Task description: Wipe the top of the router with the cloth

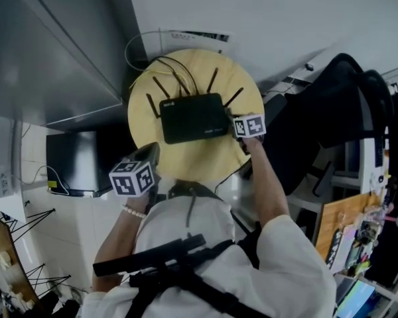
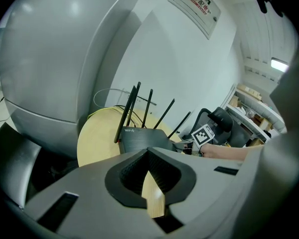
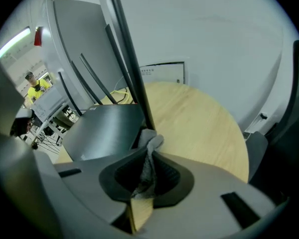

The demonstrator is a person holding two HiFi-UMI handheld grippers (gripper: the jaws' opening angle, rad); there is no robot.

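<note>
A black router (image 1: 194,116) with several thin antennas lies on a round wooden table (image 1: 239,78). My right gripper (image 1: 233,126) sits at the router's right edge. In the right gripper view, the right gripper (image 3: 150,151) is shut on a bunched grey cloth (image 3: 149,159), which rests by the router (image 3: 107,128) at the foot of an antenna (image 3: 132,59). My left gripper (image 1: 147,156) hovers over the table's near left rim. In the left gripper view, the left gripper (image 2: 149,156) is shut with nothing in it, pointing at the router (image 2: 142,138).
A grey cabinet (image 1: 46,52) stands left of the table, with a black box (image 1: 79,161) below it. A black office chair (image 1: 331,111) is close on the right. Cables (image 1: 176,68) run behind the router. Cluttered shelves (image 1: 365,237) fill the lower right.
</note>
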